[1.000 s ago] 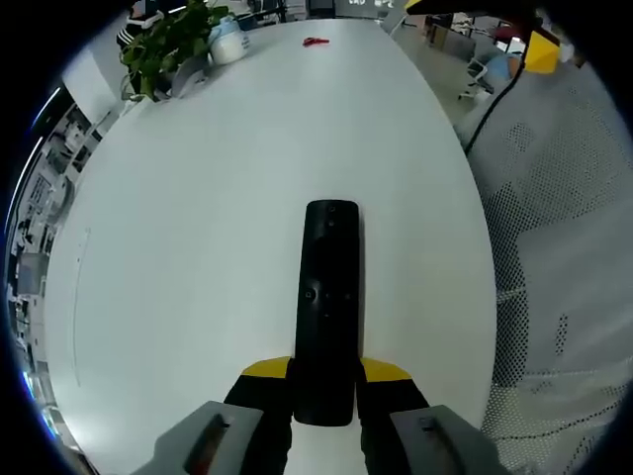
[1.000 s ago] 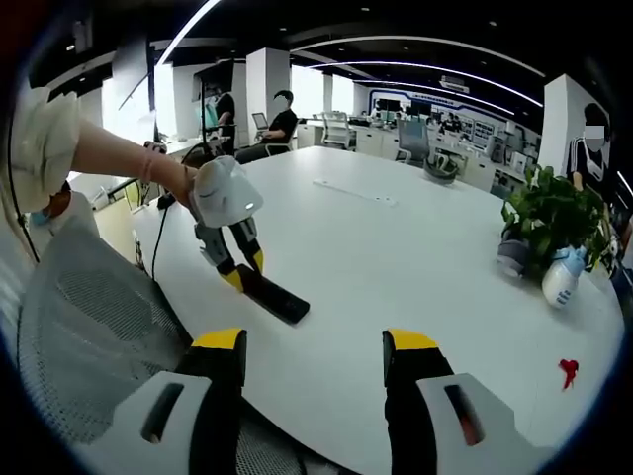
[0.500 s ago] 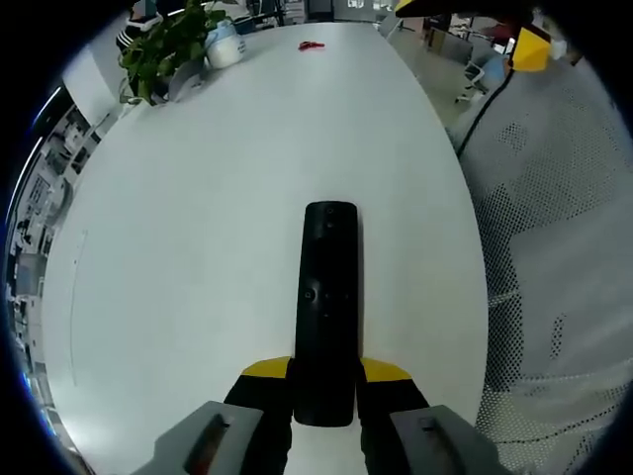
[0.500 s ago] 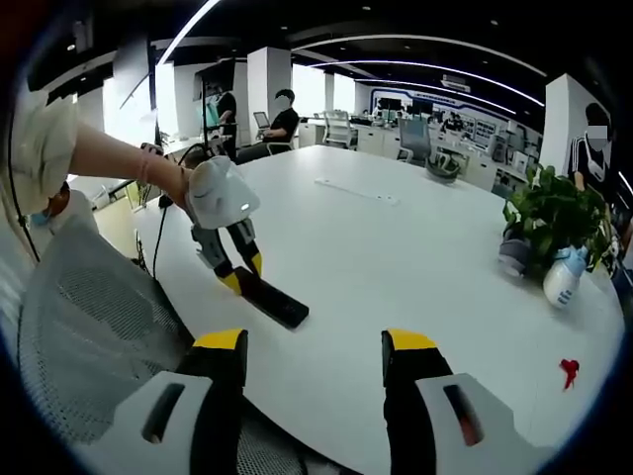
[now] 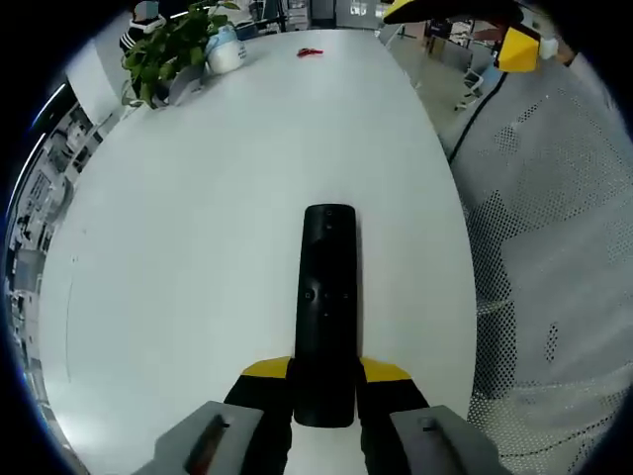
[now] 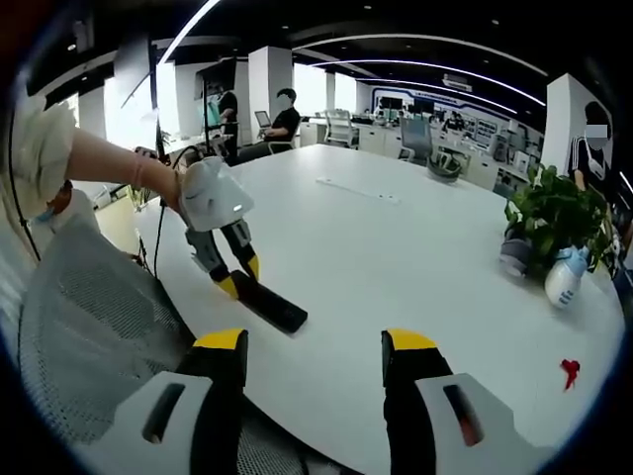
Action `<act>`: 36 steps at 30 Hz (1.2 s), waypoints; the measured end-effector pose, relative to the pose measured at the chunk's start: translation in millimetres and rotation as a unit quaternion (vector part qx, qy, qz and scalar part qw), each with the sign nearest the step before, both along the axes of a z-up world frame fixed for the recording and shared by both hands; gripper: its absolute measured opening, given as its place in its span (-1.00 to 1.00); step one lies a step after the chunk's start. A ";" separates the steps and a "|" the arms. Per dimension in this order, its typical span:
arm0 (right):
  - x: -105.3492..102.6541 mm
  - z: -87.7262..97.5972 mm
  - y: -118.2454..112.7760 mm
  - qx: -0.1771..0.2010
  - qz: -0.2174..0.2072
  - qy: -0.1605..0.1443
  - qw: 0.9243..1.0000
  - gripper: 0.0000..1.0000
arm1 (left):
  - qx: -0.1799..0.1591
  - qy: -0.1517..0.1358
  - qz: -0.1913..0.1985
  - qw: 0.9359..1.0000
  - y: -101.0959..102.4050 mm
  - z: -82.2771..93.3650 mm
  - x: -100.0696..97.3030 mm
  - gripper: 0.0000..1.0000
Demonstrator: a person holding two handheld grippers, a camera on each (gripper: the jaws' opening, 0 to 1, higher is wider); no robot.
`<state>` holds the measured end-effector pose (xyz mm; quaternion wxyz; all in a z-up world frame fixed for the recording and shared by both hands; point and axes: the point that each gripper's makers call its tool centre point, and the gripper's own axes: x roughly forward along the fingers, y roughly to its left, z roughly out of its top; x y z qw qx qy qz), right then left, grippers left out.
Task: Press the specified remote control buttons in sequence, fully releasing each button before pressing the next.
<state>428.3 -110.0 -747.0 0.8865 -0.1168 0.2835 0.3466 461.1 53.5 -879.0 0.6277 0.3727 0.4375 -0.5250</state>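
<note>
Raised slightly, left gripper grips remote; right gripper agape.

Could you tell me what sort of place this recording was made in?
Most likely an open-plan office: a large white meeting table, mesh office chairs, a potted plant, and people seated at desks in the background.

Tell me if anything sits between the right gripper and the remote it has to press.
Nothing visible does. The remote, held by the left gripper, lies beyond the open right gripper with bare white table between them.
</note>
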 end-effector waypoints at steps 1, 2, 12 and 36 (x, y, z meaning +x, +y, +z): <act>-0.1 -0.1 0.1 0.000 0.000 0.000 1.000 0.12 | -0.001 0.000 0.000 1.000 -0.2 0.0 -0.7 -0.51; -0.2 -0.2 0.1 -0.001 0.001 0.000 1.000 0.12 | -0.002 0.000 0.000 1.000 -0.5 0.0 -1.3 -0.51; -1.4 -1.8 1.2 -0.005 0.006 0.004 1.000 0.12 | -0.012 0.001 0.004 1.000 -3.4 0.2 -8.3 -0.51; -2.2 -8.8 -1.9 -0.028 0.004 0.012 1.000 0.11 | -0.041 -0.006 0.021 0.999 -5.2 0.7 -14.9 -0.51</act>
